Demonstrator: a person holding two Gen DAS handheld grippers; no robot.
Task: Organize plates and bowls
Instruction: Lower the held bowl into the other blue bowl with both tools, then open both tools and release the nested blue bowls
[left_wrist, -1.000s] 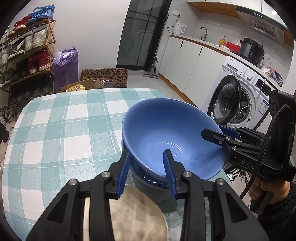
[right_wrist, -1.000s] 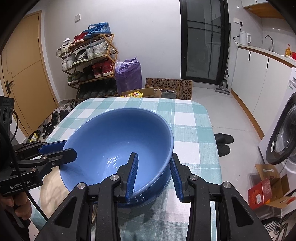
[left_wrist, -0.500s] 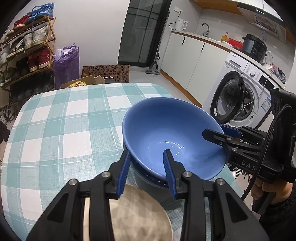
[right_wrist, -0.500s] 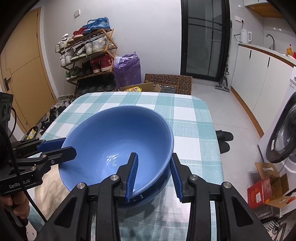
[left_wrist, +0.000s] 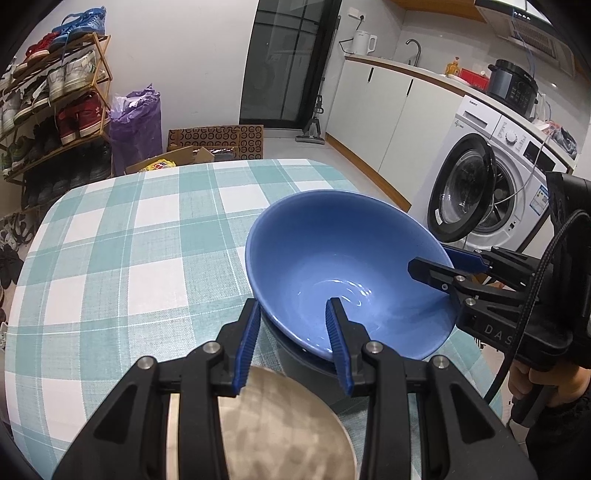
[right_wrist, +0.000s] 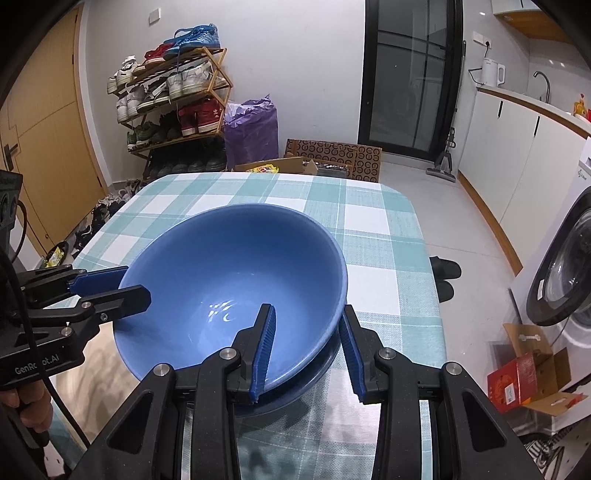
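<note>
Blue bowl (left_wrist: 343, 273) is tilted, sitting partly in a darker dish (right_wrist: 295, 384) near the tabletop (left_wrist: 122, 240) edge. Left tool (left_wrist: 293, 339) clamps the bowl's rim on one side, right tool (right_wrist: 306, 347) clamps the opposite rim, both narrow. Risks: uneven release tips the bowl off the dish; rim slips from the pads; bowl knocks the tan plate (left_wrist: 280, 424) just beside the dish.

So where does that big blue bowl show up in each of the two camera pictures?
Left wrist view: the blue bowl sits right of centre, just beyond the left gripper, whose fingers straddle its near rim.
Right wrist view: the bowl is left of centre, with the right gripper straddling its rim at the right.
Shared landmark: the purple bag beside the shoe rack.
</note>
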